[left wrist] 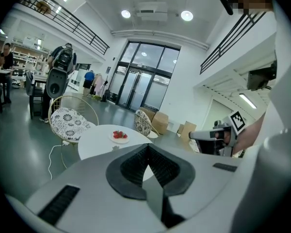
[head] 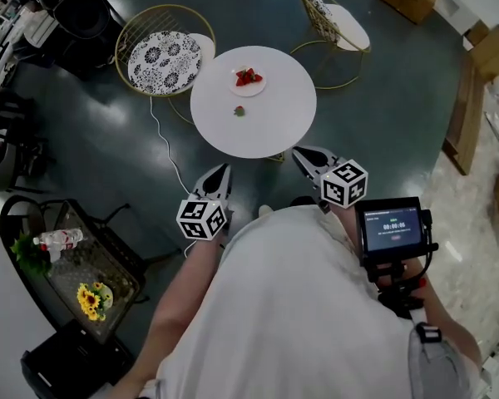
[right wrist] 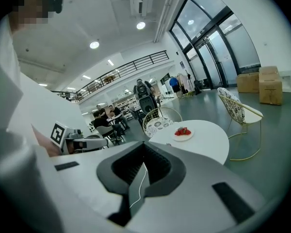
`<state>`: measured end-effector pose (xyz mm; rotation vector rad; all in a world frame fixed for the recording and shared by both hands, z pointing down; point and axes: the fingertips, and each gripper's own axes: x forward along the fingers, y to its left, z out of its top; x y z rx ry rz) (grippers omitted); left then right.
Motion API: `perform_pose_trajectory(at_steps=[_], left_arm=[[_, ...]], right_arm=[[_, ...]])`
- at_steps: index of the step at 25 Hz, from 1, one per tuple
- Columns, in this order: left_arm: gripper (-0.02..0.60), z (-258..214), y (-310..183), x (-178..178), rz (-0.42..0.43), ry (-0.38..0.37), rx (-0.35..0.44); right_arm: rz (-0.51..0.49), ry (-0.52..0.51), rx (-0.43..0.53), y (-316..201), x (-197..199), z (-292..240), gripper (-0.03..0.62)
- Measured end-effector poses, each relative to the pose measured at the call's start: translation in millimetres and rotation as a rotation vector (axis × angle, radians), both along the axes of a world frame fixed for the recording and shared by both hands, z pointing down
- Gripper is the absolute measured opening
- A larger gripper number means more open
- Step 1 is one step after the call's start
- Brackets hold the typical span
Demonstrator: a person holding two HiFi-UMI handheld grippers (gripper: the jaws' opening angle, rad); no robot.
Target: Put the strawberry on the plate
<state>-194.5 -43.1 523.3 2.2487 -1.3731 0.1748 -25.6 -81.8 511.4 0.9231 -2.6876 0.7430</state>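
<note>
Pick not yet started: lone strawberry [head: 239,110] lies on the round white table [head: 258,135], just near of the plate [head: 260,87] already holding other berries, with left gripper [head: 222,170] and right gripper [head: 304,155] short of the near edge, both clenched on nothing.

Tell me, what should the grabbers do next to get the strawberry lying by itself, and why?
Probably bring the left gripper forward over the table toward the lone strawberry. It and the right gripper both hang short of the table, jaws shut and empty. The strawberry lies on the bare tabletop, on the near side of the plate.
</note>
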Motion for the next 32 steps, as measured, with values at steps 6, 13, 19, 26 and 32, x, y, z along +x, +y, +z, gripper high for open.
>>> perform_pose_trajectory(at_steps=[6,13,19,26,32], left_arm=[[0.006,0,-1,-10,-0.026,0.003,0.006],[0.006,8,-9,-25,-0.077,-0.015,-0.01],[0.006,19,-25,-31,-0.101,-0.042,-0.056],[0.006,42,-73,-25,-0.098,-0.07,-0.107],[0.006,55,-106,-11,-0.07,-0.089,-0.139]], right_arm=[[-0.027,0.015,-0.006,-6,-9,0,0.006],[-0.092,0.009,-0.007,-26,-30,4,0.006],[-0.137,-0.008,-0.031,-52,-43,11,0.006],[-0.158,-0.009,-0.085,-103,-39,37,0.006],[-0.164,-0.015,-0.12,-131,-32,54,0.006]])
